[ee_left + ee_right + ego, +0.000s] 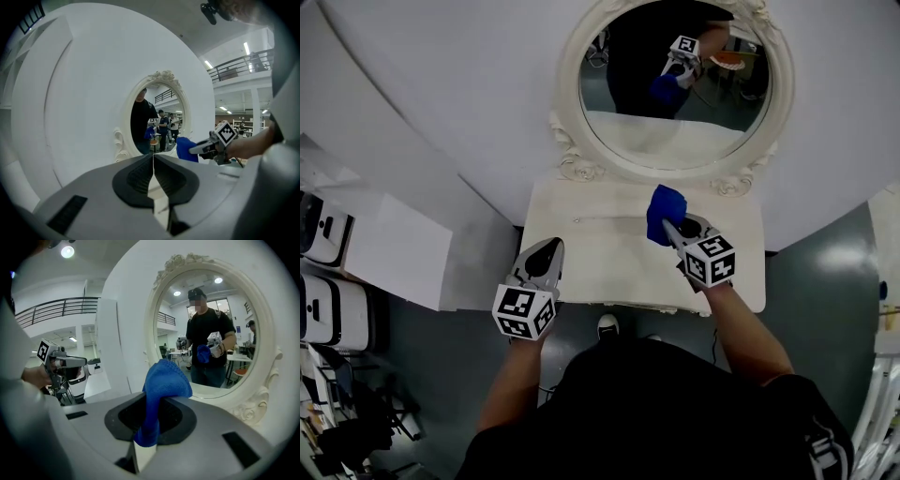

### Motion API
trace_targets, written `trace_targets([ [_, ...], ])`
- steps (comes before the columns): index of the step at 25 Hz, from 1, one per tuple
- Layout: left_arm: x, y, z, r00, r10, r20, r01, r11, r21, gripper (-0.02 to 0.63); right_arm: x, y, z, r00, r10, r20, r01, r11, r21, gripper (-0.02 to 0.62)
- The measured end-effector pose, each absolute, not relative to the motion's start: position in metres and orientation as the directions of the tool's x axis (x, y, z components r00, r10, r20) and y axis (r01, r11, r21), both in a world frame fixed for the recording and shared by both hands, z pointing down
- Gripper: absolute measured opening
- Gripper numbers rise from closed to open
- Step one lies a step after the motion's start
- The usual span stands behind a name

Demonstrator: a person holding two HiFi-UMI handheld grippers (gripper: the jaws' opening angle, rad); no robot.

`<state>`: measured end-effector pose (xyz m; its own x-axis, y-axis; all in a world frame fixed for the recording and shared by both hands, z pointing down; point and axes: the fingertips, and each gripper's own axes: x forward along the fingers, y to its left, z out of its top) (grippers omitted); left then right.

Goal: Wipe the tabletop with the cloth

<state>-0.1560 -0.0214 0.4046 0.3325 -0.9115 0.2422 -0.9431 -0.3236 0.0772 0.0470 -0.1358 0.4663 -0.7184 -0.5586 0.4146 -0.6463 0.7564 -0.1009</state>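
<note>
A blue cloth [665,213] hangs bunched from my right gripper [673,229], which is shut on it above the middle right of the small cream tabletop [600,253]. In the right gripper view the cloth [161,390] is pinched between the jaws and puffs out above them. My left gripper [546,255] hovers at the tabletop's front left corner, shut with nothing in it; its jaws meet in the left gripper view [153,168]. From there I also see the cloth [186,149] and the right gripper [206,146] to the right.
An oval mirror [675,80] in an ornate white frame stands behind the tabletop against a white curved wall [441,103]. White cabinets [389,248] sit left of the table. The grey floor [825,267] lies to the right. The mirror reflects the person and cloth [204,354].
</note>
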Motion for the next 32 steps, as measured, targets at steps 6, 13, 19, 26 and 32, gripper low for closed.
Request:
trace_targets([
  [6,-0.204,-0.015,0.417,0.272,-0.930,0.249,-0.962,-0.252,0.109,0.015,-0.050,-0.150,0.503,-0.775,-0.429,0.463,-0.545,0.825,-0.148,0.041],
  [13,-0.245,-0.008,0.432,0.227,-0.936,0.268,-0.970,-0.194,0.144,0.015,-0.166,-0.152,0.555,-0.804,-0.262,0.533,-0.415,0.890,-0.190,0.041],
  [19,-0.282,-0.005,0.450,0.181,-0.936,0.303,-0.979,-0.140,0.150,0.015,-0.252,-0.150,0.605,-0.805,-0.142,0.576,-0.342,0.904,-0.255,0.041],
  [26,-0.330,-0.005,0.467,0.111,-0.935,0.338,-0.987,-0.064,0.148,0.015,-0.320,-0.145,0.677,-0.764,-0.028,0.644,-0.309,0.893,-0.327,0.040],
  [32,-0.360,-0.002,0.479,0.068,-0.932,0.356,-0.989,-0.016,0.147,0.015,-0.359,-0.132,0.727,-0.733,0.035,0.679,-0.301,0.879,-0.370,0.040],
])
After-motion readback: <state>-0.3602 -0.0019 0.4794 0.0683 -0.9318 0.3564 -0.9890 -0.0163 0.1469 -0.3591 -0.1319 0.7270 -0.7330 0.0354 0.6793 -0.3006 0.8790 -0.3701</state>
